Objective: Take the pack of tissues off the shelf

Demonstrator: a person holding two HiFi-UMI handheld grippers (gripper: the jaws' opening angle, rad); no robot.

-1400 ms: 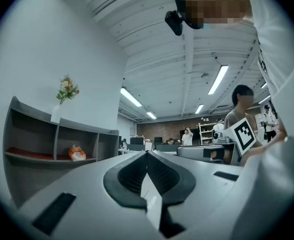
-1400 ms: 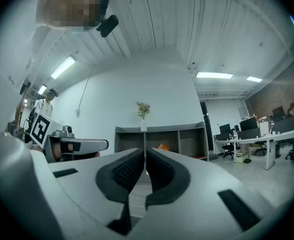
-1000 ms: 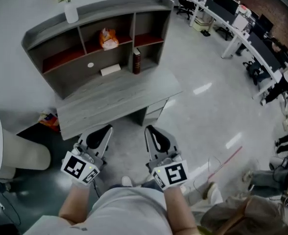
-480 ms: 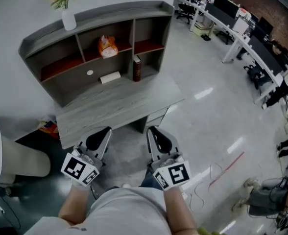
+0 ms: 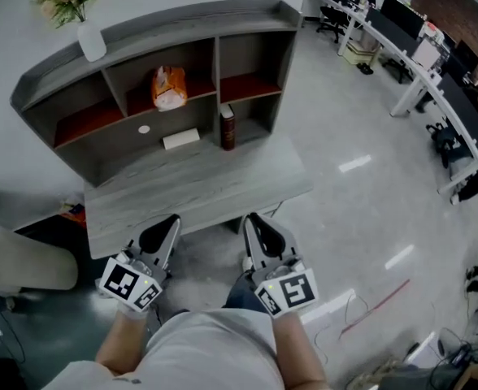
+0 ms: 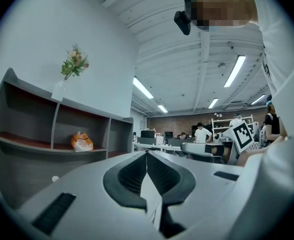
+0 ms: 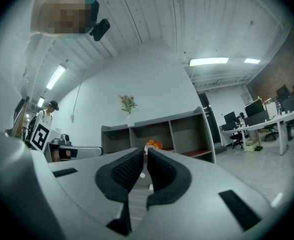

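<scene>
**Closing in on the shelf, both claws empty**

The step in hand is looking like the approach. It is calling for a level reach into the shelf (image 5: pixel 215 24), over the grey desk (image 5: pixel 198 187), with one claw opening wide before arriving. The white pack of tissues (image 5: pixel 180 139) is lying in the lower middle bay, just beside a dark book (image 5: pixel 228 127). It is sitting well ahead of the left gripper (image 5: pixel 171 219) and right gripper (image 5: pixel 252 219). Both are hovering at the desk's near edge, clenched on nothing.

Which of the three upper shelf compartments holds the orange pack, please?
The middle compartment: the orange pack sits on its red board; the left and right ones show bare boards.
</scene>
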